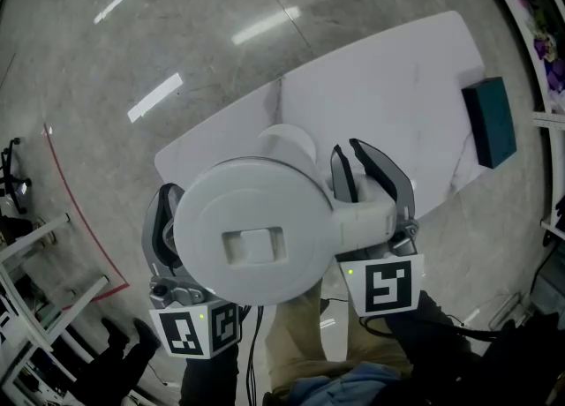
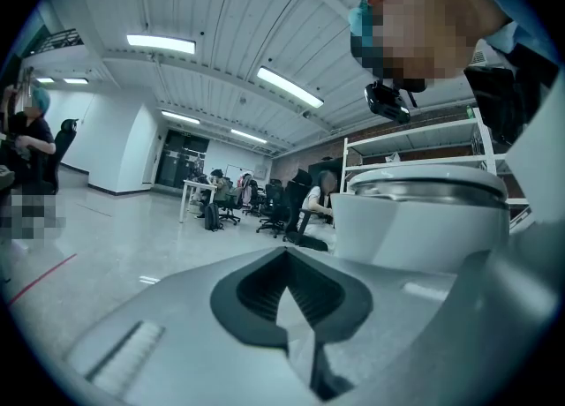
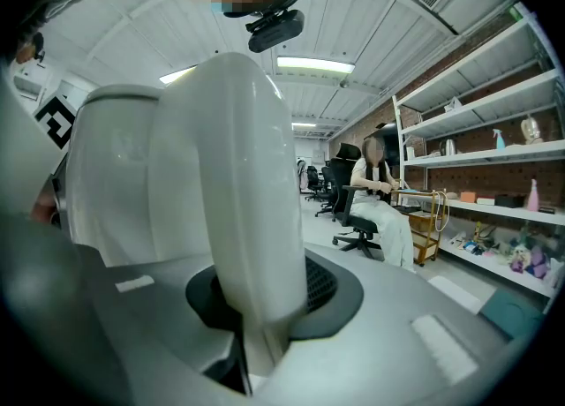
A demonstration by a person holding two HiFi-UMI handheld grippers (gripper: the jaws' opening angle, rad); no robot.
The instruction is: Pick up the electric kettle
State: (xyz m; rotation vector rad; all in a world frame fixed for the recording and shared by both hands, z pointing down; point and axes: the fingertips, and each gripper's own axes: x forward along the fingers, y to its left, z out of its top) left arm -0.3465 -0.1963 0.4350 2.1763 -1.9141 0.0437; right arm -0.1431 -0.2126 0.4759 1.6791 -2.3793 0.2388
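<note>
Held high over white counter's (image 1: 380,104) near edge: rigid, slick, probably light white plastic electric kettle (image 1: 256,241). Right gripper (image 1: 350,161) clamping white handle (image 3: 243,201), best hold; left gripper (image 1: 166,210) pinched together, empty.

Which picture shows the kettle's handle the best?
The right gripper view. The white kettle handle fills its middle, clamped between the right gripper's jaws. The head view looks down on the kettle's round lid, so only the handle's top shows. The left gripper view shows the kettle's body and rim; no handle can be made out there.
</note>
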